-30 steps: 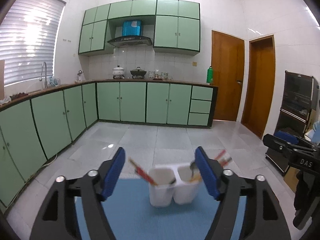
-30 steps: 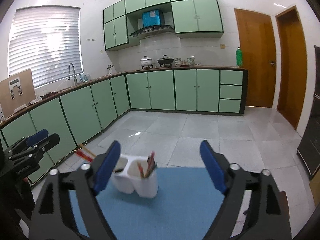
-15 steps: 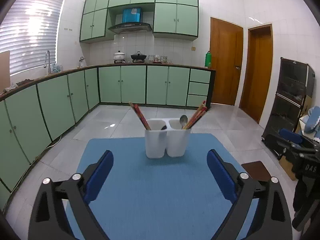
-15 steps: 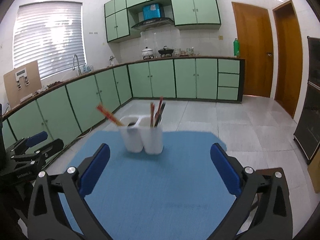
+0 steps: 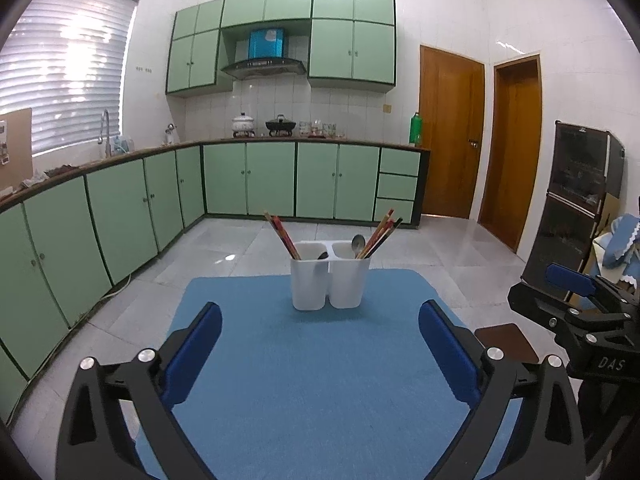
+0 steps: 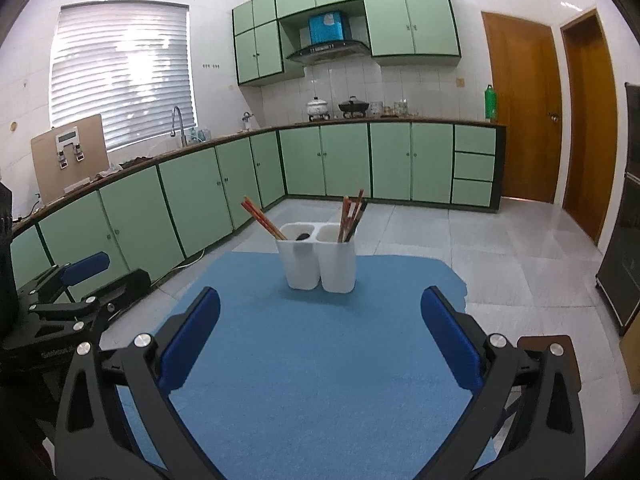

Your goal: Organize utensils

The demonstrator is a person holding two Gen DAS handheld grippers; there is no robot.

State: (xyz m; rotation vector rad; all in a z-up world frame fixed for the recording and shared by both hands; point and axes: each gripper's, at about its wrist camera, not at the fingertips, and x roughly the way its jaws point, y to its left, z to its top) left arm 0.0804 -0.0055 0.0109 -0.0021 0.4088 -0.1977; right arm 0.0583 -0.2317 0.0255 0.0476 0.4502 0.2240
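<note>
A white two-compartment utensil holder [image 5: 329,280] stands upright at the far end of a blue mat [image 5: 320,380]; it also shows in the right wrist view [image 6: 316,262]. Red chopsticks [image 5: 282,234] lean out of its left compartment with a dark spoon [image 5: 322,256]. More chopsticks [image 5: 380,232] and a metal spoon [image 5: 357,243] stand in the right compartment. My left gripper [image 5: 319,350] is open and empty, well back from the holder. My right gripper [image 6: 320,338] is open and empty, also back from it.
The mat [image 6: 320,360] covers a small table. A brown table corner [image 5: 506,342] shows at the right. Green kitchen cabinets [image 5: 120,216] line the left and far walls. A dark cabinet [image 5: 576,200] stands at the right. Each gripper shows at the edge of the other's view.
Both grippers have pulled back and risen away from the holder, so it now looks smaller and farther. Their fingers stand wider apart. The holder has not moved.
</note>
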